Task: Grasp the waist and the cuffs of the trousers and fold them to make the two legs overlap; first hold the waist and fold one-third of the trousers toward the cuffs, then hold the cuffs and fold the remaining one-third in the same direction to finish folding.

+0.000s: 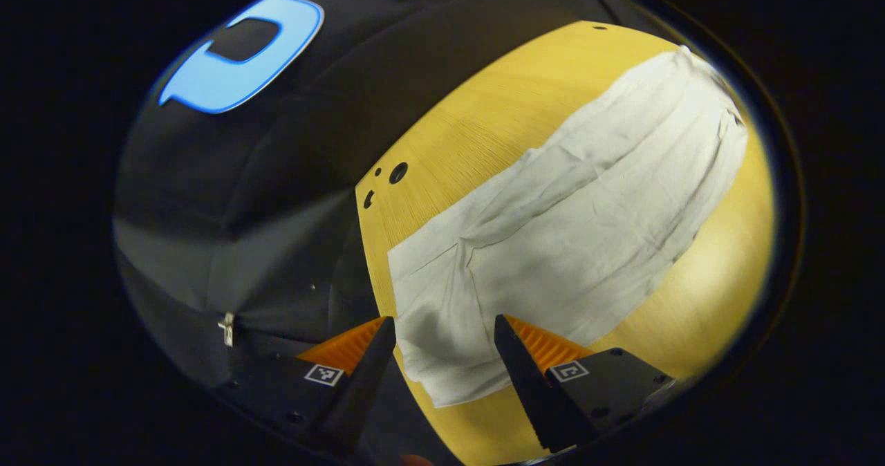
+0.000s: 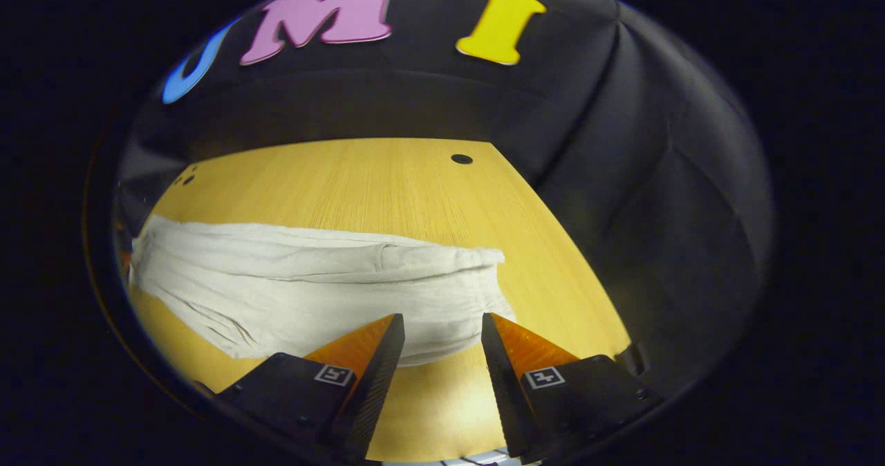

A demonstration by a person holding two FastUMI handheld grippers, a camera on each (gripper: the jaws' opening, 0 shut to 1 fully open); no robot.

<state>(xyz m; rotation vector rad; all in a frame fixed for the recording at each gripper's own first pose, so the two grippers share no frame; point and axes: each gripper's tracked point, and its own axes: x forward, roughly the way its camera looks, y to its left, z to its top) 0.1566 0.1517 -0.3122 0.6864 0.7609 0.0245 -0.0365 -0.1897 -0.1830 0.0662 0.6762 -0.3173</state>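
White trousers (image 1: 574,224) flat on wooden table (image 1: 456,134), just beyond both grippers' spread fingers (image 1: 518,355).

No readable text, small square coded markers on each claw (image 1: 444,328) (image 2: 442,324), unreadable

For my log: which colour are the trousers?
Off-white, plain; trousers show best in the left gripper view.

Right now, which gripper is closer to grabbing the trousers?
Probably the left gripper: its open jaws sit on either side of one end of the trousers. The right gripper, also open, seems to reach only the cloth's edge.
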